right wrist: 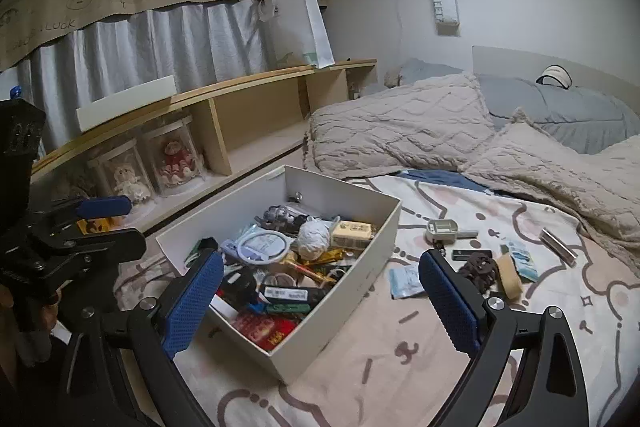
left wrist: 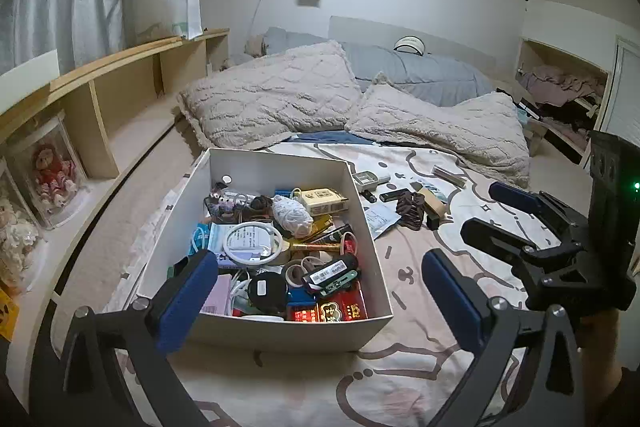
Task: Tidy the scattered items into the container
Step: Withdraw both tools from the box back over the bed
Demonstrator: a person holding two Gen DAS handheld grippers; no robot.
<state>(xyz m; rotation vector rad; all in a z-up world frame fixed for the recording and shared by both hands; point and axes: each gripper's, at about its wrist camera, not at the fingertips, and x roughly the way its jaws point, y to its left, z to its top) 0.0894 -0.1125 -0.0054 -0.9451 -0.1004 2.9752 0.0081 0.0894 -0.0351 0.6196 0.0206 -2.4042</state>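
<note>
Both grippers, left (left wrist: 320,287) and right (right wrist: 320,291), hang released and empty above the box (left wrist: 368,227); scattered items (right wrist: 480,267) lie right of it on the bed (right wrist: 400,367).

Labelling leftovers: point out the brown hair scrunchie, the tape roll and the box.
brown hair scrunchie (right wrist: 478,266), right wrist view, its bunched middle.
tape roll (right wrist: 509,275), right wrist view, its tan outer band.
box (left wrist: 372,239), left wrist view, its right wall.

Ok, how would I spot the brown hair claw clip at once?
Start at the white box on the bed, then look right to the items scattered on the printed sheet. The claw clip lies beside a tan tape roll; it alone is dark brown with toothed prongs.
</note>
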